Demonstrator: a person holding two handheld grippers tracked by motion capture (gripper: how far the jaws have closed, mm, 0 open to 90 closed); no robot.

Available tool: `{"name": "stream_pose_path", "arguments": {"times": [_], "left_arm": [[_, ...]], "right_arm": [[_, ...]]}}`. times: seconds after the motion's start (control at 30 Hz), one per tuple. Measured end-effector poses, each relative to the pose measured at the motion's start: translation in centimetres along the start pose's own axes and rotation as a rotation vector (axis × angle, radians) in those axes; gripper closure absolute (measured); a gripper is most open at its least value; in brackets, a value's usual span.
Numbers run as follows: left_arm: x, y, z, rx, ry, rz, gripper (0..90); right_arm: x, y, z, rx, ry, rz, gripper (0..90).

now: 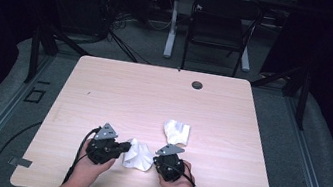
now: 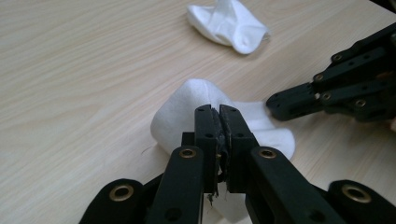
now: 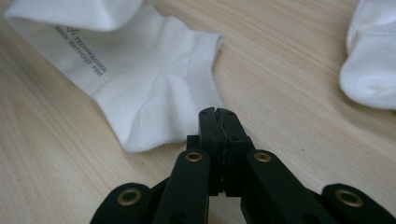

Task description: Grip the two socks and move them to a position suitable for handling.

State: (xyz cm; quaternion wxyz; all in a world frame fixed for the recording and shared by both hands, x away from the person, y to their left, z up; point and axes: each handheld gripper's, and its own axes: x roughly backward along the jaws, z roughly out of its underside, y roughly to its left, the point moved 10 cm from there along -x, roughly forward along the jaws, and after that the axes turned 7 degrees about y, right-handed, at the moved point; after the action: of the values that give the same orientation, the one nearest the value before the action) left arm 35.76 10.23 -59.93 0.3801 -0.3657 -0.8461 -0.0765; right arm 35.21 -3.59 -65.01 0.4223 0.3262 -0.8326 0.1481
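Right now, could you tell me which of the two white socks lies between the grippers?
The near sock, spread flat between the left gripper and right gripper. The other sock lies bunched farther up the table, beyond the right gripper.

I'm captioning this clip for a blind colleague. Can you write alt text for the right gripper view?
The right claw, its jaws shut together with nothing between them, hovers at the edge of a flat white sock on a light wooden table. The sock bears small grey printed text, and a second white sock lies at the right edge.
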Motion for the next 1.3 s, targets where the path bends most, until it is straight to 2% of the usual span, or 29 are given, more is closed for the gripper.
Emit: {"name": "stream_pose_path", "arguments": {"times": [0.07, 0.13, 0.27, 0.3, 0.33, 0.4, 0.5, 0.6, 0.73, 0.83, 0.93, 1.0, 1.07, 1.2, 1.3], "left_arm": [[0.2, 0.5, 0.3, 0.010, 0.004, -0.002, 87.0], [0.2, 0.8, 0.5, 0.030, -0.004, -0.001, 87.0], [0.0, 0.9, 0.6, 0.034, -0.006, 0.011, 86.9], [-0.1, 0.8, 0.7, 0.033, -0.002, 0.015, 86.9], [-0.2, 0.8, 0.7, 0.027, -0.004, 0.014, 86.9], [-0.2, 0.7, 0.9, 0.026, -0.001, 0.016, 86.8], [-0.1, 0.7, 1.1, 0.020, -0.002, 0.012, 86.7], [0.3, 0.9, 1.4, 0.015, 0.004, -0.006, 86.4], [0.8, 1.1, 2.0, 0.032, 0.022, -0.015, 84.3], [1.1, 1.6, 2.7, 0.030, 0.042, -0.035, 83.2], [1.5, 2.7, 3.3, 0.057, 0.057, -0.068, 78.8], [2.0, 3.5, 3.2, 0.083, 0.037, -0.091, 75.7], [2.5, 3.9, 2.7, 0.100, 0.004, -0.095, 73.8], [2.9, 3.6, 2.0, 0.077, -0.040, -0.093, 68.4], [2.8, 3.0, 1.6, 0.016, -0.062, -0.101, 67.3]], "right_arm": [[0.3, -0.3, -0.1, -0.021, -0.019, 0.008, 90.0], [0.6, 0.0, -0.8, -0.038, -0.056, -0.017, 90.0], [0.1, 0.9, -1.9, -0.015, -0.092, -0.038, 86.4], [-0.2, 1.0, -1.9, -0.005, -0.086, -0.038, 86.3], [-0.9, 1.0, -1.6, 0.017, -0.058, -0.023, 86.7], [-1.0, 0.8, -1.4, 0.030, -0.052, -0.015, 88.3], [-0.8, 0.6, -1.3, 0.005, -0.050, -0.019, 90.0], [-0.6, 0.6, -1.0, 0.012, -0.039, -0.014, 90.0], [-0.1, 0.5, -0.4, 0.030, -0.015, 0.006, 90.0], [0.2, 0.3, 0.1, 0.025, -0.002, 0.003, 90.0], [0.4, 0.1, 0.3, 0.005, 0.003, -0.002, 90.0], [0.5, 0.0, 0.3, 0.005, 0.004, -0.003, 90.0], [0.5, 0.1, 0.4, 0.004, 0.009, 0.001, 90.0], [0.5, 0.1, 0.4, 0.021, 0.014, 0.016, 90.0], [0.5, 0.1, 0.4, 0.017, 0.019, 0.014, 90.0]]}}
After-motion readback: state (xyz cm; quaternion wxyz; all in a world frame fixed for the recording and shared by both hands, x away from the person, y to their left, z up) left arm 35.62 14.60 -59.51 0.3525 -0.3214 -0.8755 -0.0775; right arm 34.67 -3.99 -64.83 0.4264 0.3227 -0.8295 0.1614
